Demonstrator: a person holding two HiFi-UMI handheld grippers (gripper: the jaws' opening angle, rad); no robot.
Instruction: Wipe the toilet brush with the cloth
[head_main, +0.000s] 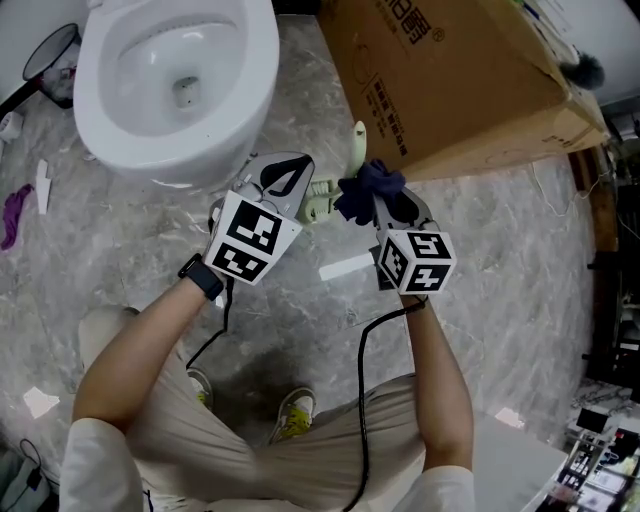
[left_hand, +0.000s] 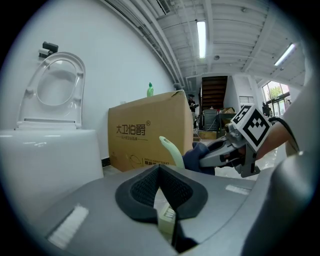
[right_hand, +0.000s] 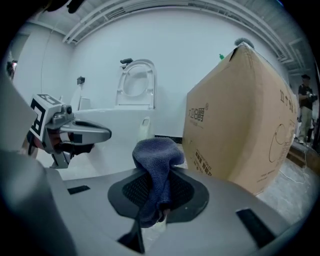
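Below the white toilet (head_main: 120, 110) at upper left, above the marbled floor (head_main: 500, 300), my left hand-held gripper (head_main: 292, 182) has its jaws closed tight on the pale green toilet brush (left_hand: 169, 150), whose curved end sticks up past the jaw tips. Just right of it, my right hand-held gripper (head_main: 385, 205) is pinched on the dark blue cloth (right_hand: 157, 170). The cloth bunches over the jaw tips right beside the brush, though whether they touch I cannot tell; the cardboard box (head_main: 450, 80) stands behind, farther right.
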